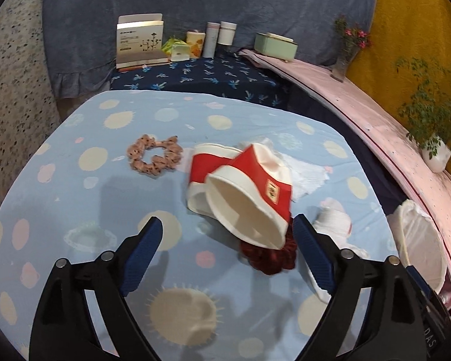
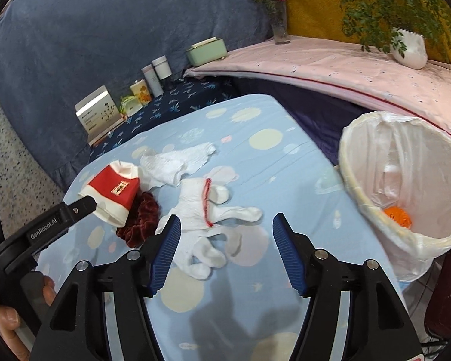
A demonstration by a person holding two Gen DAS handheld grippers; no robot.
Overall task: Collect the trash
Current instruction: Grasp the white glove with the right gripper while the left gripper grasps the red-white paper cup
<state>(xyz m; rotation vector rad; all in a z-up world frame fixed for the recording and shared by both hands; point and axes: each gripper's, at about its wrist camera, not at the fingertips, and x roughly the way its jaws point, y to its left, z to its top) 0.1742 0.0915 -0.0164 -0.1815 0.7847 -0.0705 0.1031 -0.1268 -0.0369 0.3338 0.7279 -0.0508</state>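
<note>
Two red-and-white paper cups (image 1: 243, 192) lie tipped on the blue spotted cloth, one partly over a dark red scrunchie (image 1: 270, 258). My left gripper (image 1: 228, 240) stands open just in front of them, its pads clear of both. In the right wrist view one of its fingers (image 2: 81, 206) reaches the rim of a cup (image 2: 114, 192). My right gripper (image 2: 225, 240) is open over a white glove (image 2: 201, 210) and touches nothing. A lined white bin (image 2: 360, 186) stands at the right with an orange lump (image 2: 397, 215) inside.
A pink scrunchie (image 1: 154, 158) lies left of the cups, and crumpled white tissue (image 2: 180, 159) lies behind them. A box (image 1: 139, 42), jars and a green case (image 1: 275, 45) line the far edge. A pink-covered ledge (image 2: 330, 60) carries a vase and a potted plant (image 2: 409, 48).
</note>
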